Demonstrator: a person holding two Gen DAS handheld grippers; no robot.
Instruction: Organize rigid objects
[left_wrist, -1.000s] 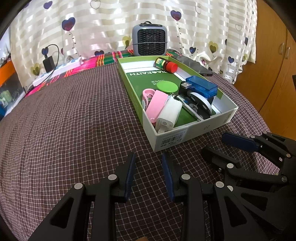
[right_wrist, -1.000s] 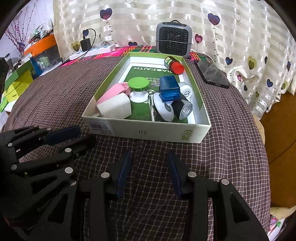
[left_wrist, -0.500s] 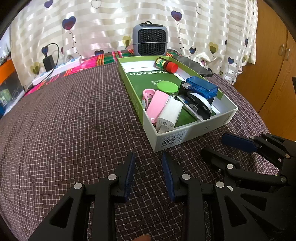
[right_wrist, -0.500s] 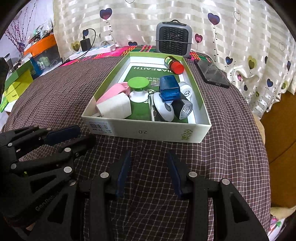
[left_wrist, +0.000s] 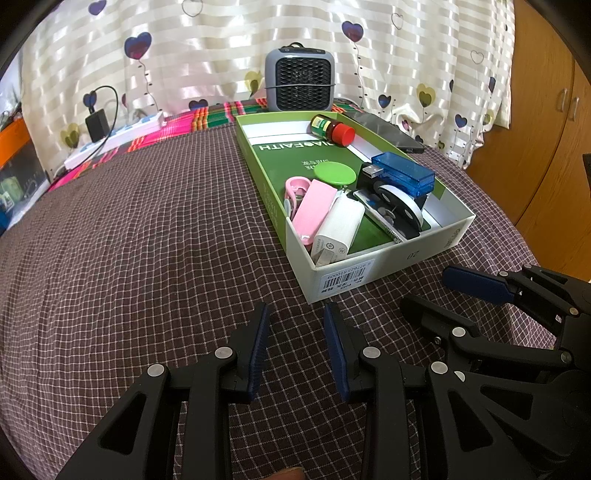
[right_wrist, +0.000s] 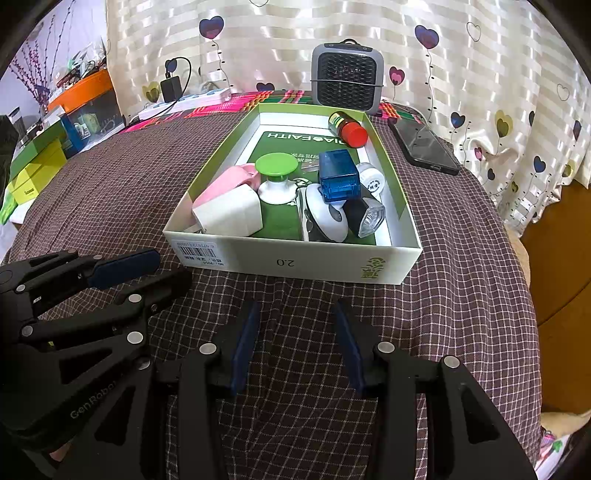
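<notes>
Two tools, left and right, both spread, holding nothing, near box front wall. One box on checked counter; inside: one bottle, one blue case, one white charger, one pink case.

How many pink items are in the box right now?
2: a flat pink case leaning on the white charger near the front left corner, and a pink clip just behind it. Others may be hidden underneath.
</notes>
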